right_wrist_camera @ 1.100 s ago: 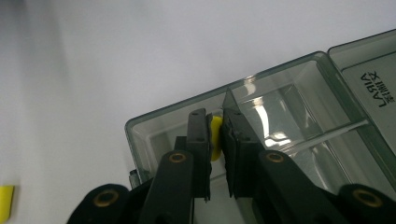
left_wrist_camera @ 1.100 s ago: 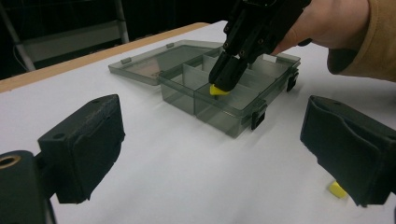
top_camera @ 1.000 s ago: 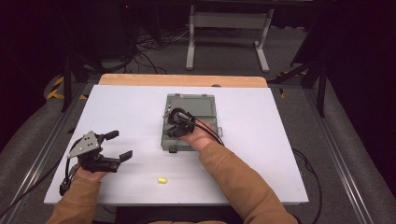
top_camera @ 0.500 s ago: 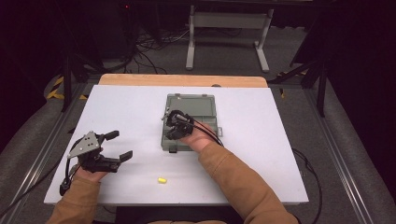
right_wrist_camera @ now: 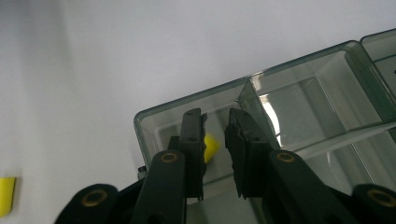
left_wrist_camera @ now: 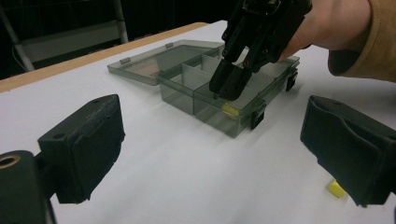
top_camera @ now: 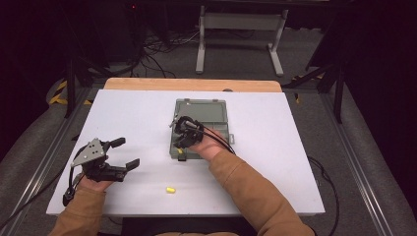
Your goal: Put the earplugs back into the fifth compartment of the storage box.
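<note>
One small yellow piece [right_wrist_camera: 211,147] lies in the near corner compartment of an open grey-green organiser box [top_camera: 211,110], directly under the right gripper [top_camera: 181,141], whose jaws stand slightly parted with nothing between them. A second yellow piece [top_camera: 170,190] sits on the white table [top_camera: 275,147] near the front edge, well apart from the box, so the sorting looks partly done, with at least that one left to collect. The left gripper [top_camera: 121,153] rests at the table's left, jaws wide and released, holding nothing. Beyond the table's wooden far edge [top_camera: 192,84] lie grey carpet, tangled cables [top_camera: 157,46] and a metal stand [top_camera: 241,29] in a dark room
</note>
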`<act>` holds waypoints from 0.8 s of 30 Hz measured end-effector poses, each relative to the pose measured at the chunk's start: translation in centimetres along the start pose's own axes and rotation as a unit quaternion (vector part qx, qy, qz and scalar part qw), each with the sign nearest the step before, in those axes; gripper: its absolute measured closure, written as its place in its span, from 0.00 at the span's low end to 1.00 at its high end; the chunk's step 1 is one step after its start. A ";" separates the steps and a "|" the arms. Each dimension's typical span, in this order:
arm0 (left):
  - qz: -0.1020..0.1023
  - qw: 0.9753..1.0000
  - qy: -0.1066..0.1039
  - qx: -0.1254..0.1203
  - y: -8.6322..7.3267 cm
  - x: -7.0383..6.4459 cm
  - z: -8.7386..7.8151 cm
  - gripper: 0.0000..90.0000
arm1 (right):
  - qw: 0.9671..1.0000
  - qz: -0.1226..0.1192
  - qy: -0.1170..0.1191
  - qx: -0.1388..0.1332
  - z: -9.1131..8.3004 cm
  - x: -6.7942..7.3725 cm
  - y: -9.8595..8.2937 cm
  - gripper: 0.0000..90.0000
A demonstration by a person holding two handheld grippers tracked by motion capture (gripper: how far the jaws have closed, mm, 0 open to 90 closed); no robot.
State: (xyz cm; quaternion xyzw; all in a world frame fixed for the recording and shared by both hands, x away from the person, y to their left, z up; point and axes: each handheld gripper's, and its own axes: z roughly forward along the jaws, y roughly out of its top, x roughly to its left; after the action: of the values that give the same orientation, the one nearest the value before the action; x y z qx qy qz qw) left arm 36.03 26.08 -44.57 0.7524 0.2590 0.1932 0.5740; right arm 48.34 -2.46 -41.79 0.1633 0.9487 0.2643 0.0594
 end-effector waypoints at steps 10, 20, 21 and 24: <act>0.000 1.000 0.000 0.001 0.0 0.0 0.0 0.08 | 0.999 0.000 0.010 -0.038 -1.2 0.4 0.1 0.44; 0.001 1.000 0.001 -0.003 0.0 0.0 0.0 0.08 | 0.997 -0.041 0.029 -0.066 -2.7 2.6 0.5 0.22; 0.003 1.000 0.000 -0.001 0.0 0.0 0.0 0.08 | 0.996 -0.048 0.032 -0.067 -2.8 2.9 0.5 0.21; 0.003 1.000 0.000 -0.001 0.0 0.0 0.0 0.08 | 0.995 -0.058 0.036 -0.073 -3.4 3.7 0.3 0.20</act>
State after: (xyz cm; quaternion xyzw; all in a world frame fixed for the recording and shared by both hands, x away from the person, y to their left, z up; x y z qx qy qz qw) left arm 36.02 26.13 -44.54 0.7524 0.2571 0.1952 0.5742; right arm 44.31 -2.62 -38.89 0.0932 0.9363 0.3345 0.0524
